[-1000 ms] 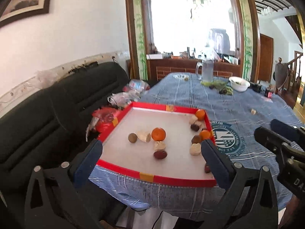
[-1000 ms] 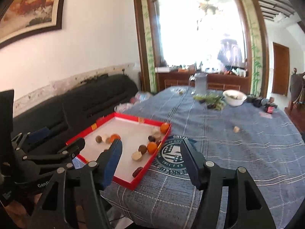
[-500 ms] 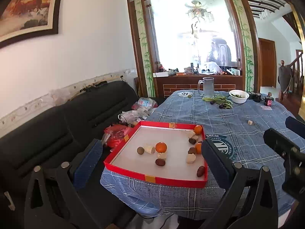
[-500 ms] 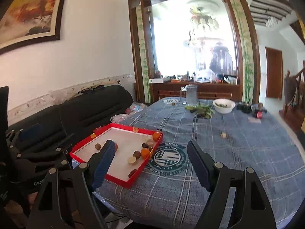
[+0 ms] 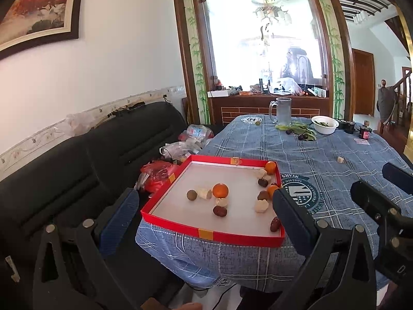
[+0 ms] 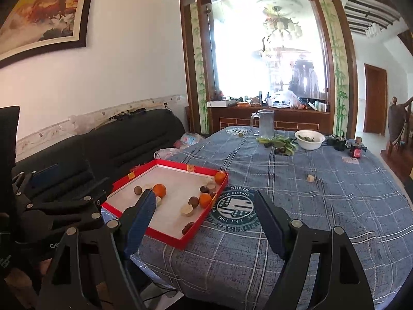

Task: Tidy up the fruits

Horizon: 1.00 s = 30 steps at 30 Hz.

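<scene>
A red-rimmed tray [image 5: 210, 233] with a white floor sits at the near left corner of the blue checked table; it also shows in the right wrist view [image 6: 165, 239]. In it lie several small fruits: an orange [image 5: 220, 190] near the middle, two more oranges [image 5: 270, 167] at the right rim, dark red dates [image 5: 220, 210], a brown round fruit [image 5: 191, 195] and pale pieces [image 5: 261, 206]. My left gripper [image 5: 204, 222] is open and empty, short of the tray's near edge. My right gripper [image 6: 204, 222] is open and empty, short of the table edge, right of the tray.
A black sofa [image 5: 77, 160] with plastic bags [image 5: 180, 147] stands left of the table. At the far end are a glass mug [image 6: 265, 122], leafy greens with dark fruit [image 6: 280, 144], a white bowl [image 6: 309, 139] and small bottles [image 6: 356, 149]. A pale piece [image 6: 311, 178] lies on the cloth.
Both grippers have pulled back and risen, so the tray and table look smaller and farther. Both jaws stay open. The fruits have not moved.
</scene>
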Motion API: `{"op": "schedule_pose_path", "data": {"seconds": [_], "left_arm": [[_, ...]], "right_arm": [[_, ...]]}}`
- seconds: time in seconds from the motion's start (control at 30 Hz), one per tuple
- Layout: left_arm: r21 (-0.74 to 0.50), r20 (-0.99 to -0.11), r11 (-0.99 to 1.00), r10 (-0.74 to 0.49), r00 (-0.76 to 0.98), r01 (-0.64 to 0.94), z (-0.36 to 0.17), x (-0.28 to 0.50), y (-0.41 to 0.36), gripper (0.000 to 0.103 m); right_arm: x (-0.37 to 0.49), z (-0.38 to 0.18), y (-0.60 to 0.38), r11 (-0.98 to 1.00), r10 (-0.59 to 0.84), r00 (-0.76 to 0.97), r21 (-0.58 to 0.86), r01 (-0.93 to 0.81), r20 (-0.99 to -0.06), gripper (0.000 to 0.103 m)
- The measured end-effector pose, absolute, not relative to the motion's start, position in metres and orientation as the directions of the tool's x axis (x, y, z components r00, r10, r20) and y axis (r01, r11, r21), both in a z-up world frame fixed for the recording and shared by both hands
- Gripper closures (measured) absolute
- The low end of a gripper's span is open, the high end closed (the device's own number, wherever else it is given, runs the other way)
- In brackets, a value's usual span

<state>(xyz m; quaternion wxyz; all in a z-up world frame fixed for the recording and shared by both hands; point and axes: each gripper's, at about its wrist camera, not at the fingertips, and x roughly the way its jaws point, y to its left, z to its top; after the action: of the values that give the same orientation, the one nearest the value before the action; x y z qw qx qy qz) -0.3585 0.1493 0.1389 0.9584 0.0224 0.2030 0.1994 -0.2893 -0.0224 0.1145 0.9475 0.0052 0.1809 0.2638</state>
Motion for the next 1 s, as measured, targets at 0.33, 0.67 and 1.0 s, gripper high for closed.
{"op": "schedule_pose_path", "data": {"seconds": [0.33,0.67,1.0], "left_arm": [[0.109,-0.390,0.923,0.381,0.838,-0.369,0.136,-0.361,0.152,0.000],[0.097,-0.411,0.931,0.361,0.837,-0.353,0.130,-0.360,0.154,0.000],[0.074,-0.435,0.937,0.339,0.834,-0.343,0.126,-0.359,0.156,0.000]], "right_arm": [[-0.294,0.114,-0.020,0.883,0.456,0.825,0.058,-0.465,-0.334,0.025],[-0.296,0.114,-0.018,0.920,0.369,0.872,-0.006,-0.392,-0.321,0.025],[-0.289,0.116,-0.023,0.954,0.271,0.904,-0.036,-0.298,-0.330,0.025]]}}
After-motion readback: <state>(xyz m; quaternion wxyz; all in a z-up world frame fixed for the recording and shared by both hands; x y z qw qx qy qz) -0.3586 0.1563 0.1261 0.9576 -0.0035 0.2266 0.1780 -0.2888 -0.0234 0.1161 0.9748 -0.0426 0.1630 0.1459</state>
